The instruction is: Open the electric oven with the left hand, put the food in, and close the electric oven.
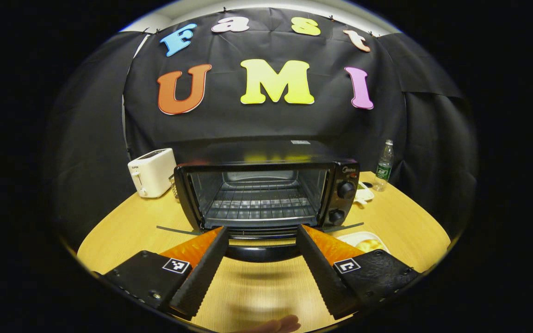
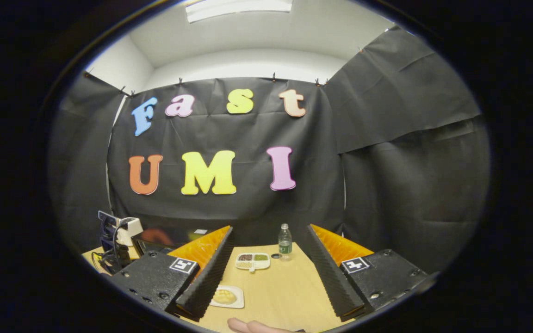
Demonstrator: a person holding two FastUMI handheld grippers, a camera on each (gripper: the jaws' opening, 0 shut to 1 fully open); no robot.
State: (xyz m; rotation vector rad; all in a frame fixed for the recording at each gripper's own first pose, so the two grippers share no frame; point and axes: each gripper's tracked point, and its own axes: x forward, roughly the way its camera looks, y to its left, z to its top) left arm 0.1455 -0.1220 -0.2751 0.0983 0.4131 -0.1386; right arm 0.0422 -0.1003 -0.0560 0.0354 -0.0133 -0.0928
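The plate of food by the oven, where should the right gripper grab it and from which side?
Probably the near rim of the plate of food, from the front and slightly above. It lies flat on the table and shallow, so one finger goes over the rim, one under. The right gripper is open above the table.

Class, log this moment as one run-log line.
oven: door open, rack bare | left gripper: open at door | right gripper: open | food plate: on table

The oven [image 1: 266,194] is showing glossy black on a pale wood-grain table [image 1: 123,231]; the toaster [image 1: 151,172] is looking white, and the bottle [image 2: 285,242] is wearing a green label.
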